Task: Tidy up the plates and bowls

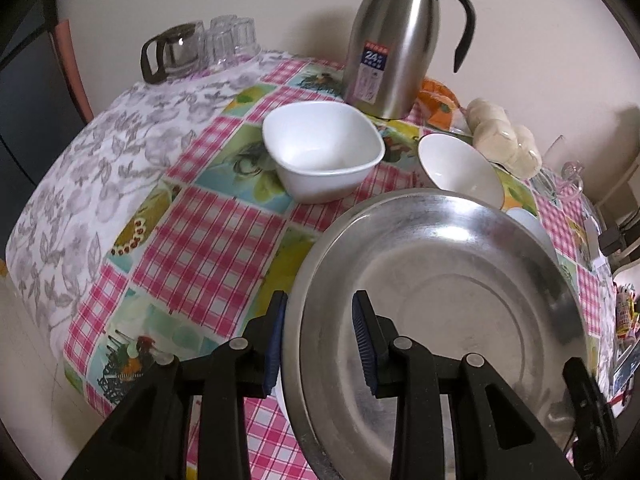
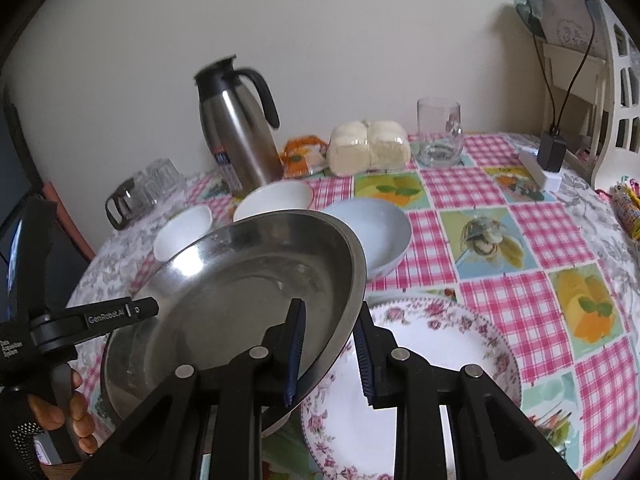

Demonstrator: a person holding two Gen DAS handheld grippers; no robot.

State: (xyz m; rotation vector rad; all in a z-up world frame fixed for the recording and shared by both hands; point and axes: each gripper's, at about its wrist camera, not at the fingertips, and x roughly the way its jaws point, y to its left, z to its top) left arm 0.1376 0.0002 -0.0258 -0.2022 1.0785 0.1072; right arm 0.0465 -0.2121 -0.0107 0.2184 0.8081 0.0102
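A round steel plate [image 1: 460, 300] hangs tilted above the table, gripped on two sides. My left gripper [image 1: 320, 300] is shut on its left rim, and my right gripper [image 2: 330, 308] is shut on the right rim of the steel plate [image 2: 248, 292]. A floral plate [image 2: 432, 360] lies flat on the table under the raised right edge. Behind stand a white square bowl [image 1: 324, 152], a white round bowl [image 1: 460, 168] and a pale blue bowl [image 2: 372, 232]. A hand [image 2: 60, 412] holds the left gripper at the frame's left.
A steel thermos jug [image 1: 392, 40] stands at the back by the wall. Near it are a glass pot [image 1: 172, 56] with upturned glasses, wrapped buns [image 2: 368, 148] and a glass cup [image 2: 438, 132]. A charger [image 2: 550, 152] and a white rack [image 2: 616, 100] stand far right.
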